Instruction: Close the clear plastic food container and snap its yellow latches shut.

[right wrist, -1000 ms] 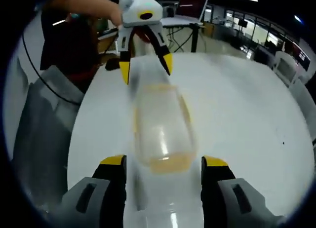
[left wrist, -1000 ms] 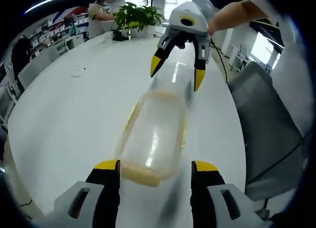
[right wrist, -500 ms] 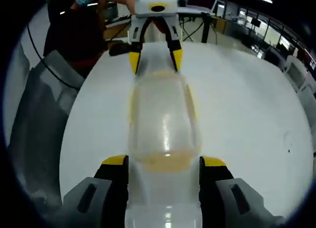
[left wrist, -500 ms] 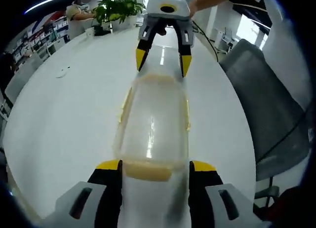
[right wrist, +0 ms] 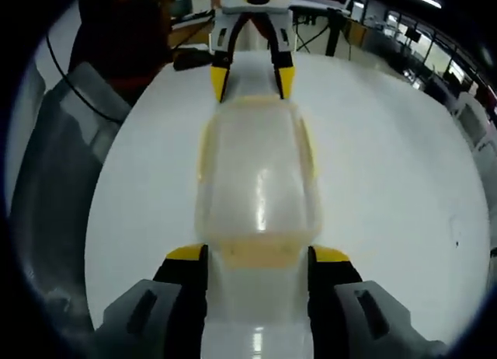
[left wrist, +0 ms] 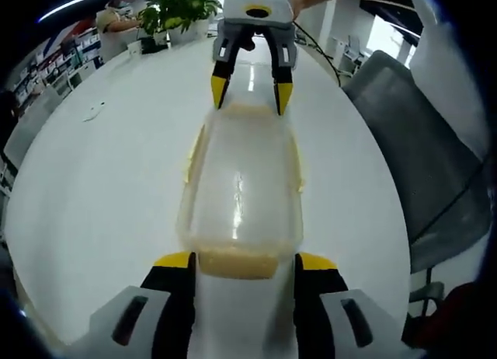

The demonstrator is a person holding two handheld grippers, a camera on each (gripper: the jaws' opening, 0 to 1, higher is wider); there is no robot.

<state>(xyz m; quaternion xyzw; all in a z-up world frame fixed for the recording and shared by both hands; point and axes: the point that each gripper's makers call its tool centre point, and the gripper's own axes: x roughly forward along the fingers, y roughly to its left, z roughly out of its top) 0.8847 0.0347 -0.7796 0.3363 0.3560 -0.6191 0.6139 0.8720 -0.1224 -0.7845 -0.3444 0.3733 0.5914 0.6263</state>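
Both hand-held grippers (left wrist: 242,266) (right wrist: 257,259) closer, open, flanking container (left wrist: 241,184) ends

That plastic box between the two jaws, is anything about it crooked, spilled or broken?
Nothing stands out. The clear container lies flat on the white table with its lid on, and no spill or crack is visible. The left gripper and right gripper sit open at opposite ends, by the yellow end latches.
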